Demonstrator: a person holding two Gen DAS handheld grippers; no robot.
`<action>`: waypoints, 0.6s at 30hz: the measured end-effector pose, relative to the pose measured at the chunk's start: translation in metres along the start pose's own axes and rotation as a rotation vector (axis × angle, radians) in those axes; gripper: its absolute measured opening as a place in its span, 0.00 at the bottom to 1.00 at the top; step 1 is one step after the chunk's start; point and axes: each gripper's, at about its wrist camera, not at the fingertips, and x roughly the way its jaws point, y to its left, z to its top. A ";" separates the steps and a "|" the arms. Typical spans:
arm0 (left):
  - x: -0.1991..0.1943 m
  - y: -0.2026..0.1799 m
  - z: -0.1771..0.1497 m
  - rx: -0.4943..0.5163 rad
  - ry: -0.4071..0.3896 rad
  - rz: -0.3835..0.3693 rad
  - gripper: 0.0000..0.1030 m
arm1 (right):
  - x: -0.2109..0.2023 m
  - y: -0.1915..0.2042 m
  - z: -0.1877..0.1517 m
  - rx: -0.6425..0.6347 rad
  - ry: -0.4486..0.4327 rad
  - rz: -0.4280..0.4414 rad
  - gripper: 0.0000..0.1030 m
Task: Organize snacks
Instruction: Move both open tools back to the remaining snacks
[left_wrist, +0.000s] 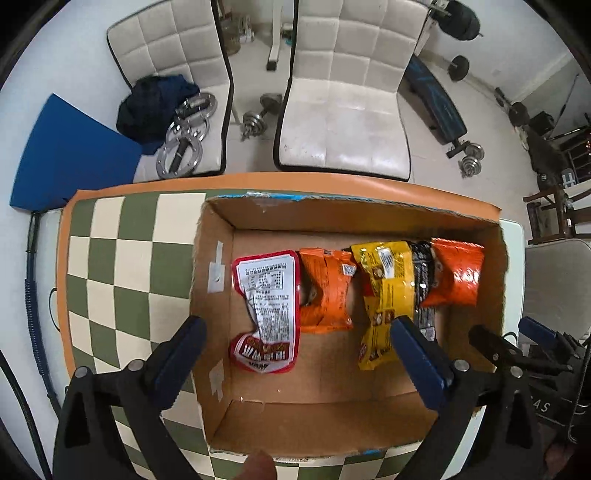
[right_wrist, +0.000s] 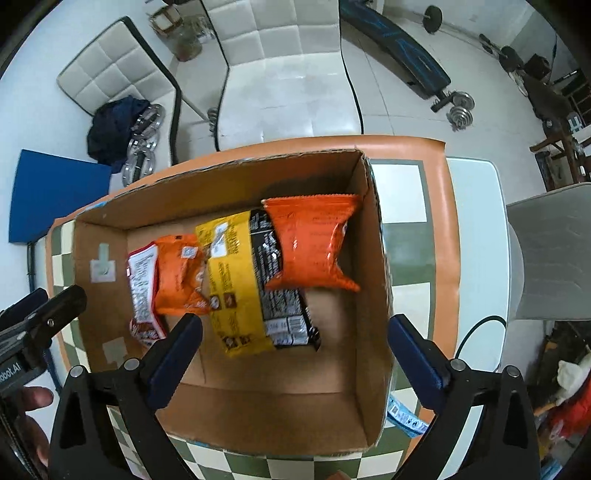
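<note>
An open cardboard box (left_wrist: 214, 280) (right_wrist: 373, 258) holds a row of snack packets. From left to right lie a red and white packet (left_wrist: 267, 310) (right_wrist: 142, 288), an orange packet (left_wrist: 325, 291) (right_wrist: 179, 280), a yellow packet (left_wrist: 388, 295) (right_wrist: 232, 280), a black packet (left_wrist: 424, 273) (right_wrist: 280, 288) and a second orange packet (left_wrist: 456, 277) (right_wrist: 312, 243). My left gripper (left_wrist: 299, 343) is open and empty above the box's left half. My right gripper (right_wrist: 295, 343) is open and empty above the box's right half. It also shows at the right in the left wrist view (left_wrist: 517, 343).
The box sits on a green and cream checkered cloth (left_wrist: 122, 266) (right_wrist: 402, 299) with an orange border. Two white padded chairs (left_wrist: 347, 122) (right_wrist: 291, 74) stand beyond the table. Dumbbells (left_wrist: 258, 114) and a weight bench (left_wrist: 432, 99) are on the floor.
</note>
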 end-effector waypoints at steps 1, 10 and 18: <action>-0.006 -0.001 -0.005 0.003 -0.017 0.001 0.99 | -0.006 0.002 -0.007 -0.013 -0.021 0.003 0.99; -0.063 -0.009 -0.081 0.043 -0.198 0.030 0.99 | -0.050 0.010 -0.079 -0.067 -0.138 0.094 1.00; -0.064 0.021 -0.169 -0.061 -0.231 0.046 0.99 | -0.049 -0.007 -0.165 -0.046 -0.136 0.213 1.00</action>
